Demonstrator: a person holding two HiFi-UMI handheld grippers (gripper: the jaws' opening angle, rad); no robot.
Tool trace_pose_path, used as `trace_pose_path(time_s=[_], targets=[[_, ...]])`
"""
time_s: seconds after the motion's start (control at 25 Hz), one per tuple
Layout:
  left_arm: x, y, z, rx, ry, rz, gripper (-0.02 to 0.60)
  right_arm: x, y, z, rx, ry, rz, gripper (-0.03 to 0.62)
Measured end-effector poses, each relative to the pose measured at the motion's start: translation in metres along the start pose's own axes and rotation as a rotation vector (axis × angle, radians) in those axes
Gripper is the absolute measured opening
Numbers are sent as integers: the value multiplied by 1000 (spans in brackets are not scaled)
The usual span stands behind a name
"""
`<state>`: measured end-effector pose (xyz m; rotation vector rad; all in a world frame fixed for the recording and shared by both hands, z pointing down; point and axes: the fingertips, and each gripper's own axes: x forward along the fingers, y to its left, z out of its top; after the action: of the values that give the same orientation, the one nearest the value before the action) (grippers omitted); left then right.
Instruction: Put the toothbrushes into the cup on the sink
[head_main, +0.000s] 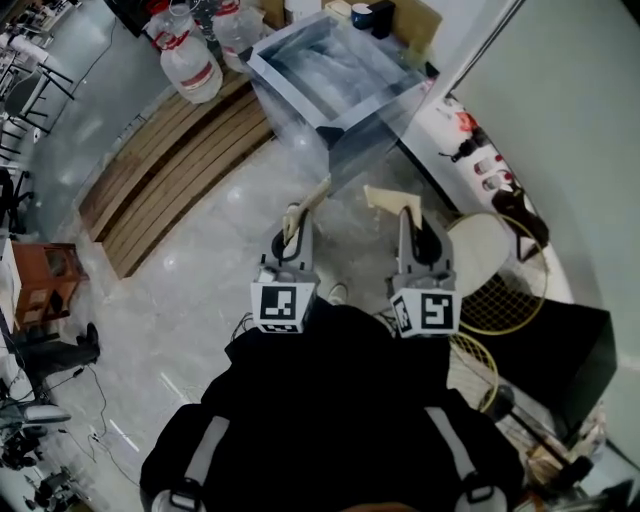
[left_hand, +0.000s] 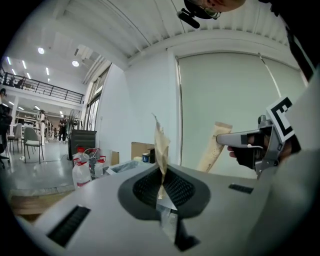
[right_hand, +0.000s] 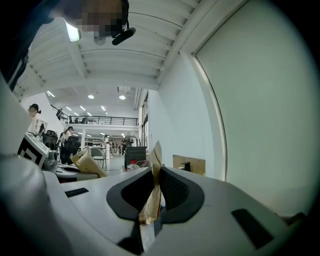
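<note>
I stand on the pale marble floor (head_main: 200, 270) in a black jacket with grey stripes (head_main: 330, 400), a two-jaw tool in each hand, both pointing toward the grey rectangular metal sink (head_main: 285, 92) ahead. My left gripper (head_main: 293, 228) is clamped narrow on a flat toothbrush in a tan paper wrapper (head_main: 306, 205). In the left gripper view (left_hand: 162, 175) the ribbed black pads press both faces of the wrapper (left_hand: 161, 147), which stands on edge and rises well above the jaws. My right gripper (head_main: 411, 226) is clamped the same way on a second tan-wrapped toothbrush (head_main: 391, 198). In the right gripper view (right_hand: 152, 187) that packet (right_hand: 151, 192) sits pinched between the pads, slightly tilted, its top poking past the tips. The two tools are side by side and apart, each with its black-and-white marker cube (head_main: 277, 306) nearest my body, and neither packet touches the other. The small dark blue cup (head_main: 361, 14) stands at the sink's far edge, next to a brown cardboard box (head_main: 418, 20), well ahead of both packets; the left gripper view picks it out (left_hand: 145, 157) just left of the wrapper. Clear plastic water bottles with red labels (head_main: 192, 62) stand on the floor beyond the sink's left corner, at the far end of a slatted wooden platform (head_main: 170, 165). A yellow-framed racket (head_main: 505, 290) lies near the wall on my right.
</note>
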<state>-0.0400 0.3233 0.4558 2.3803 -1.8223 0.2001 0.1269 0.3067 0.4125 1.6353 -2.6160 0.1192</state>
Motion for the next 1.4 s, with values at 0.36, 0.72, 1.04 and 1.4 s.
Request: trace_pose_path(time_s=[0.36,0.72,1.04,1.4], targets=[[89,51,16,-7,4,-41,8,106,-13,13,-17,-5,-11,38],[203,123,58,16,13,-140,8,226,-36,37,-37,6,-113,38],[290,175,90,26,7,-257,8,311,-40,60,-33,14,-218,38],[348,193,92,36,14,-349,8,352,-52,55,-34,54,-311,38]])
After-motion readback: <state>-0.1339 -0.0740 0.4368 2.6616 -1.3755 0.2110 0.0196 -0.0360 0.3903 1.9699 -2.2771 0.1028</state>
